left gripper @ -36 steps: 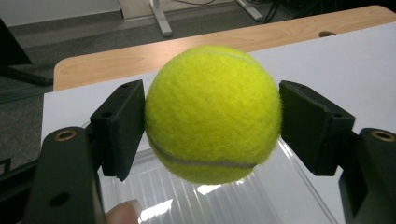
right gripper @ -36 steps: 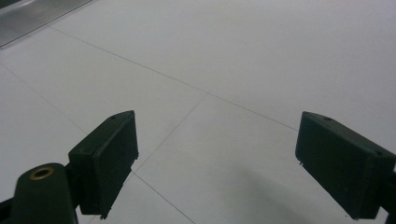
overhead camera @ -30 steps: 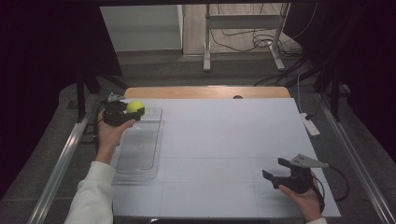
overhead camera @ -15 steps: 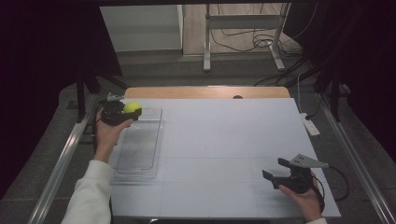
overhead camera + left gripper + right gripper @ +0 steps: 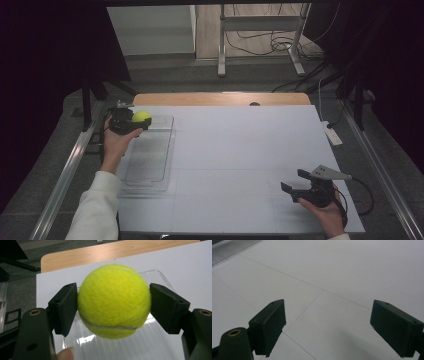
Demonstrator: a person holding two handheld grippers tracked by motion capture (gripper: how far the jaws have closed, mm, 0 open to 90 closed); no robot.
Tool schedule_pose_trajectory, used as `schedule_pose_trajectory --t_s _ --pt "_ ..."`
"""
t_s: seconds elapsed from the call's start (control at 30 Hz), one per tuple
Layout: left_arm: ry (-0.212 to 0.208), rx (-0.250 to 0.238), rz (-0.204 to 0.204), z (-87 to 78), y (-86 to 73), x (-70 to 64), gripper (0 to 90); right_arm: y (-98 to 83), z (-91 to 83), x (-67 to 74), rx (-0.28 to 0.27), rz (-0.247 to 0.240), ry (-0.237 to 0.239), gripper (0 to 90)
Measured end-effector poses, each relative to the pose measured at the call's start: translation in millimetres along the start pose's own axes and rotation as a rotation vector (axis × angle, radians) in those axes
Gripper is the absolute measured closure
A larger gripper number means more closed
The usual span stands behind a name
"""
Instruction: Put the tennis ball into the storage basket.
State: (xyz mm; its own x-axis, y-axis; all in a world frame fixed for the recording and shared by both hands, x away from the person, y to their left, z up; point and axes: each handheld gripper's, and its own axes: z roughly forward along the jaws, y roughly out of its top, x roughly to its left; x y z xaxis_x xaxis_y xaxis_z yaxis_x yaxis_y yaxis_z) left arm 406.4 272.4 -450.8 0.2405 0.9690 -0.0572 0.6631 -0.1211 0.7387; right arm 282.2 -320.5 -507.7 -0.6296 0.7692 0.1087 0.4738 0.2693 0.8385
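A yellow tennis ball (image 5: 113,301) sits clamped between both black pads of my left gripper (image 5: 113,305), above the far end of a clear plastic tray (image 5: 155,345). In the high view that left gripper (image 5: 136,121) hovers at the table's far left with the tennis ball (image 5: 141,116) in it, over the far end of the clear tray (image 5: 150,160). My right gripper (image 5: 296,182) rests near the front right of the table, jaws wide apart. In the right gripper view the right gripper (image 5: 327,327) has nothing between its fingers, just bare white table.
The white table top (image 5: 240,150) has a wooden strip (image 5: 220,98) along its far edge. A small white device (image 5: 332,135) lies at the right edge. Metal rails (image 5: 65,180) run down both sides, and cables (image 5: 260,45) lie on the floor behind.
The left hand with the ball has shifted only slightly over the tray's far end. The right gripper has stayed where it was.
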Motion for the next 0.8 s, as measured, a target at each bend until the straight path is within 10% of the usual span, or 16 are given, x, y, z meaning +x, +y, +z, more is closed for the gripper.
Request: schedule_pose_trajectory --t_s 0.8 --pt "0.013 0.079 0.017 15.7 -4.2 -0.2 26.6 -0.1 0.2 0.0 0.001 0.0 -0.002 13.5"
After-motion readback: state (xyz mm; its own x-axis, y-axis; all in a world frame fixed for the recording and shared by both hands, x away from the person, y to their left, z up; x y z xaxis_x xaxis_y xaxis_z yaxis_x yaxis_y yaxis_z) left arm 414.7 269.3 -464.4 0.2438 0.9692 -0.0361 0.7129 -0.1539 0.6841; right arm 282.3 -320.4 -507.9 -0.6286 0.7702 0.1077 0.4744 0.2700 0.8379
